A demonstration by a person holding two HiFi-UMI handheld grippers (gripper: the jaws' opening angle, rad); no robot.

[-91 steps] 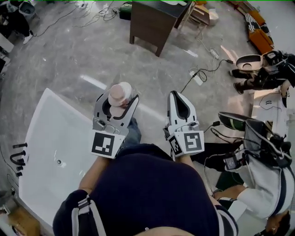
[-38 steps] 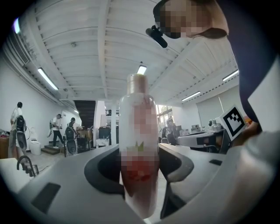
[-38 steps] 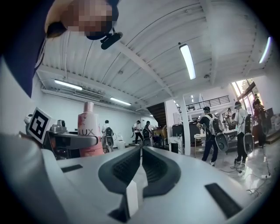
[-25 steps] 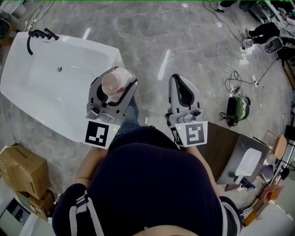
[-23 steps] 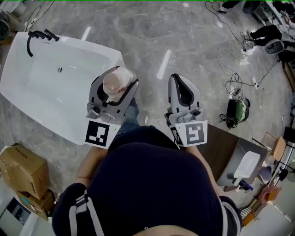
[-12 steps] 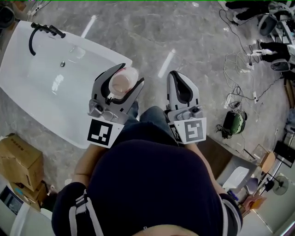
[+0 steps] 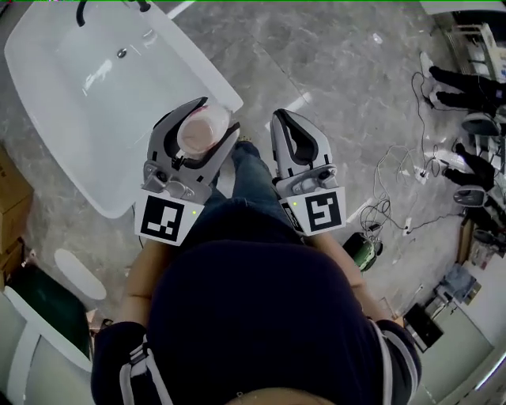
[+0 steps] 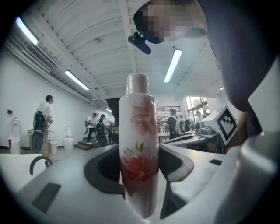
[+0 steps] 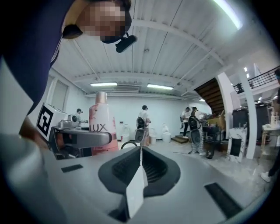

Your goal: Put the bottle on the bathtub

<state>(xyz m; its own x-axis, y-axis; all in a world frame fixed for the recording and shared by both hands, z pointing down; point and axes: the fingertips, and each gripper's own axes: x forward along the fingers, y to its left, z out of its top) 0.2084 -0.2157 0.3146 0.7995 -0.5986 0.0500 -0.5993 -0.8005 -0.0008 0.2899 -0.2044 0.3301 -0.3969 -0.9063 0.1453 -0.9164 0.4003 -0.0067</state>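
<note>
A pink flowered bottle point(image 7: 199, 133) stands upright between the jaws of my left gripper point(image 7: 207, 120), which is shut on it. In the left gripper view the bottle point(image 8: 139, 144) fills the middle, its cap pointing up. The white bathtub point(image 7: 103, 119) lies at the upper left of the head view, and its near corner is just beyond the bottle. A black faucet point(image 7: 83, 9) sits at the tub's far end. My right gripper point(image 7: 294, 142) is beside the left one, shut and empty. The right gripper view shows its jaws closed point(image 9: 141, 162) and the bottle point(image 9: 101, 127) off to the left.
A cardboard box point(image 7: 9, 198) and a white oval object point(image 7: 79, 273) lie left of the tub. Cables point(image 7: 395, 166) and a green device point(image 7: 362, 249) lie on the grey marble floor at right. People point(image 7: 466, 79) are at the far right.
The tub has slid up toward the top left of the head view and its corner is now closer to the bottle. Both grippers keep their hold and spacing.
</note>
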